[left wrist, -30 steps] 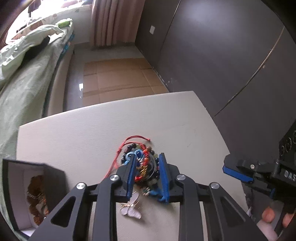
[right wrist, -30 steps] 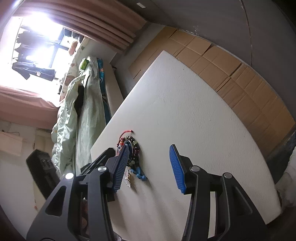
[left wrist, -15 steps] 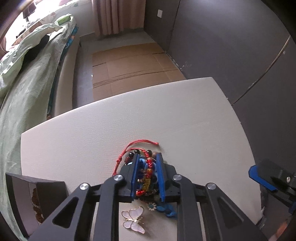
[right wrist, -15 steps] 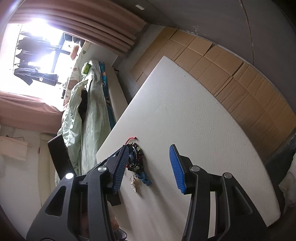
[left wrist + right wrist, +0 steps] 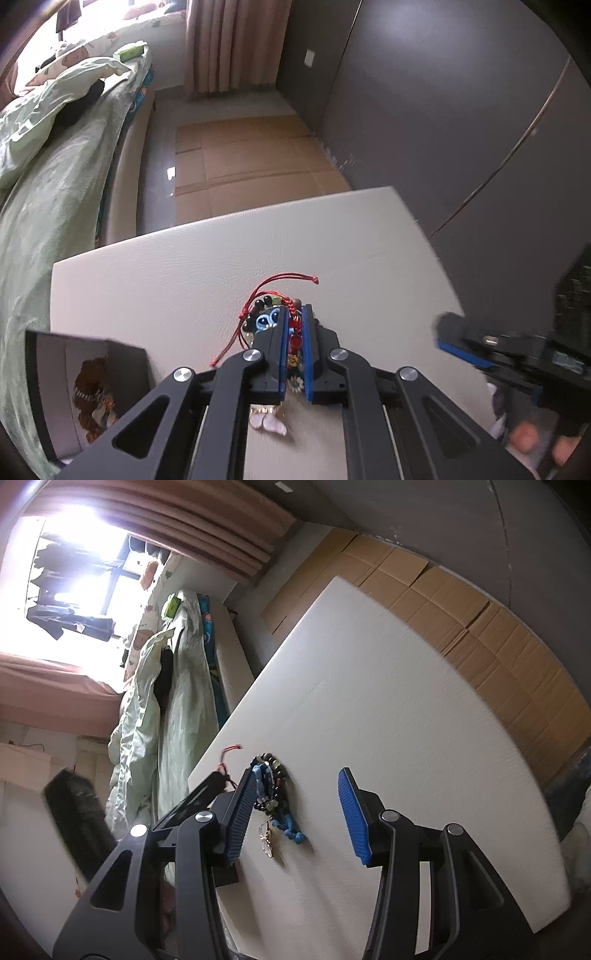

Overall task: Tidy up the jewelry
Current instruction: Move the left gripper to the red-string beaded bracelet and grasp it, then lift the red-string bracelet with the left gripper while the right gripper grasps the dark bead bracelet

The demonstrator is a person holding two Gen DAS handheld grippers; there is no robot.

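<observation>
A heap of jewelry lies on the white table [image 5: 166,280]: a red cord bracelet [image 5: 273,284], dark bead bracelets [image 5: 275,786], blue pieces and a pink butterfly brooch [image 5: 267,422]. My left gripper [image 5: 294,332] is shut on a red beaded bracelet [image 5: 294,334] in the heap, at table level. An open black jewelry box [image 5: 85,384] with brown jewelry inside stands at the left. My right gripper [image 5: 299,808] is open and empty, hovering to the right of the heap; it also shows in the left wrist view [image 5: 480,354].
A bed with a green quilt [image 5: 44,177] runs along the table's left side. Cardboard sheets [image 5: 243,158] cover the floor beyond the far edge. A dark wall [image 5: 461,110] stands to the right. The table's far and right parts are bare.
My left gripper's fingers have closed from wide apart onto the red beaded bracelet in the heap. The right gripper has stayed open and shifted a little.
</observation>
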